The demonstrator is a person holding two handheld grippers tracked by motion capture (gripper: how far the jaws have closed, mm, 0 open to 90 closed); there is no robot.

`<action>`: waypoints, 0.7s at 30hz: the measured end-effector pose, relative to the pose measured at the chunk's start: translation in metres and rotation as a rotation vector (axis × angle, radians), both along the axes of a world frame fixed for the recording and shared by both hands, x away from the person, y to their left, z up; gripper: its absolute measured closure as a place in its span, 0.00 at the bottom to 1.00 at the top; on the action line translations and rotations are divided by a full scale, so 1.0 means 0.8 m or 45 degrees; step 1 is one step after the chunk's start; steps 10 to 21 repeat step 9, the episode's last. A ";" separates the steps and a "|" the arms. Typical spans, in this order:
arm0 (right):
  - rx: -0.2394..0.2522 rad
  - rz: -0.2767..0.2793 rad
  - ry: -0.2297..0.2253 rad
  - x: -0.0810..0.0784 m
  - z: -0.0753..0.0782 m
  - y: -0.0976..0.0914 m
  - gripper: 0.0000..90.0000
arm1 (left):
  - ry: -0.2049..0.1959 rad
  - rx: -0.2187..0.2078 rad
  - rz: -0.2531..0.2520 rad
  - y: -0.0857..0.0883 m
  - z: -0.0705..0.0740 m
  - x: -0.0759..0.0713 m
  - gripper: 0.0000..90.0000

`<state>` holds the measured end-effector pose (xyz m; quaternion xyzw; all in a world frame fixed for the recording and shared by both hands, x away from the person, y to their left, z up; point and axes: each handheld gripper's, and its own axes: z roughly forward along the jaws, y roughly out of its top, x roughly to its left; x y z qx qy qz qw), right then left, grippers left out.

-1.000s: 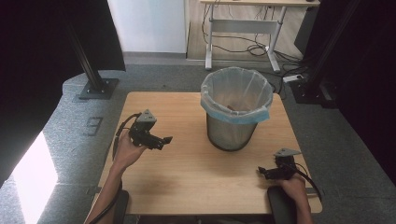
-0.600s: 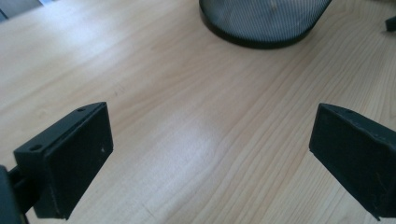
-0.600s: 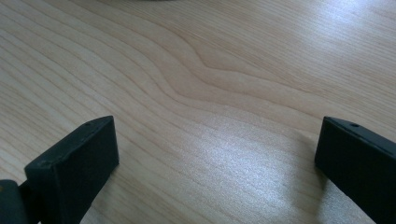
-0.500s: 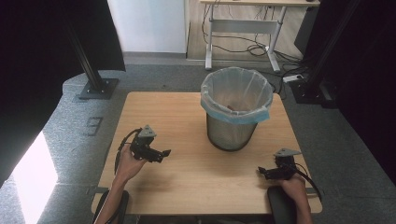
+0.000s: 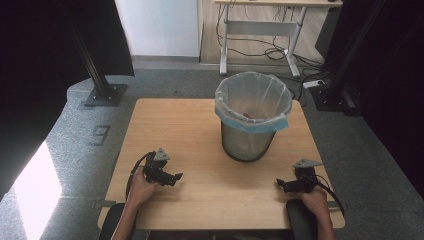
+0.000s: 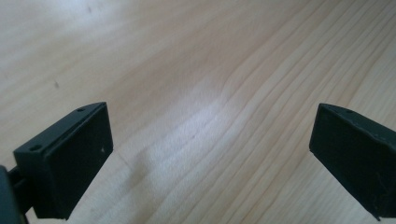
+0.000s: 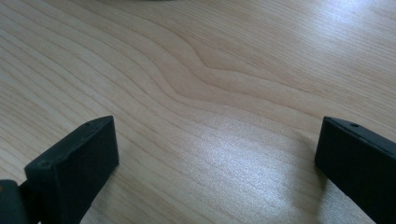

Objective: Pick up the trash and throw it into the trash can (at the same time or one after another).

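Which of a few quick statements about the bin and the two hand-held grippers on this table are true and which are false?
1. The left hand-held gripper has its jaws wide apart with nothing between them. True.
2. The right hand-held gripper is clamped on a piece of rubbish. False: its jaws are open over bare wood.
3. The bin stands upright on the table, lined with a clear bag. True.
4. The bin lies tipped on its side. False: it is upright, its mouth facing up.
5. Both hand-held grippers sit near the person's edge of the table, apart from the bin. True.
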<state>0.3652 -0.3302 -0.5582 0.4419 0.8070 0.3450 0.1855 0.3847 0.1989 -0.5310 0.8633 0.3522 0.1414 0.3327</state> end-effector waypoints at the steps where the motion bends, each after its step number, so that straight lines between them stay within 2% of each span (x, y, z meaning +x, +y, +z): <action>1: 0.000 0.000 0.000 0.000 0.000 0.000 0.00 | 0.006 0.014 0.003 0.000 -0.005 0.000 0.00; 4: 0.000 0.000 0.000 0.000 0.000 0.000 0.00 | 0.029 0.050 0.007 -0.001 -0.016 0.000 0.00; 6: 0.000 0.000 0.000 0.000 0.000 0.000 0.00 | 0.041 0.023 0.008 0.000 -0.020 0.000 0.00; 21: 0.000 0.000 0.000 0.000 0.000 0.000 0.00 | 0.040 0.019 0.013 0.001 -0.020 0.000 0.00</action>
